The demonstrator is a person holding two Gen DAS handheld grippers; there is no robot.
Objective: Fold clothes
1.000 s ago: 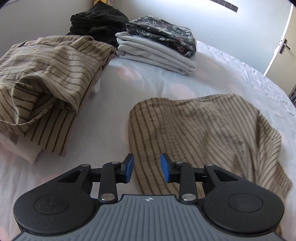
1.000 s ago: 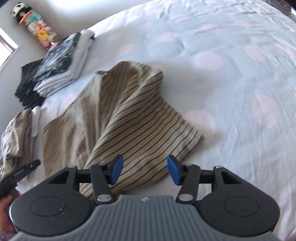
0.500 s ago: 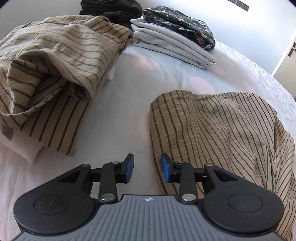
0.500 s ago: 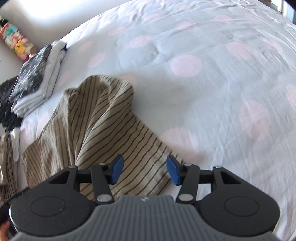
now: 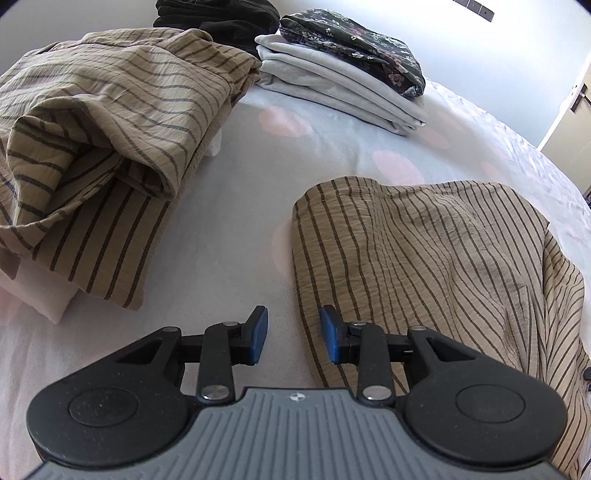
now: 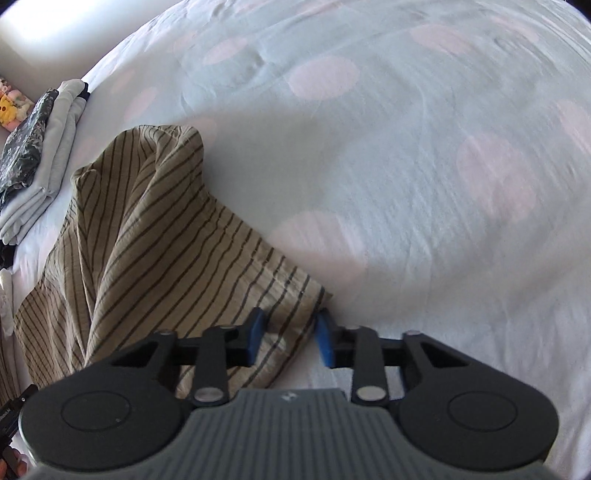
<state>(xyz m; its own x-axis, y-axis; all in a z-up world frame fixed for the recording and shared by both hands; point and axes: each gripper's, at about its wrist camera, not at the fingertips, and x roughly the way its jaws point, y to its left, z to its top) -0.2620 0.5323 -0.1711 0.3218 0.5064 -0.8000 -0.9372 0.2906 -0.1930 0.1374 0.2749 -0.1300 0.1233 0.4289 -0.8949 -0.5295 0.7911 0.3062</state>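
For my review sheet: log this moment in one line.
right gripper: closing, striped garment corner between fingers | left gripper: open at its edge | bed

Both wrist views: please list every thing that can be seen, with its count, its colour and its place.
Flat striped garment: one, tan with dark stripes, spread on the bed beside the left gripper.
Crumpled striped garment: one, tan with dark stripes, heaped at the left.
Folded pale clothes: one stack, light grey, far side of the bed.
Floral garment: one, dark with small flowers, on top of the pale stack.
Black clothes: one pile, behind the crumpled garment.
Bedsheet: one, white with pink dots, under everything.
Left gripper: black with blue pads, jaws apart, at the flat garment's near edge.
Right gripper: same colours, jaws closing around the garment's corner.
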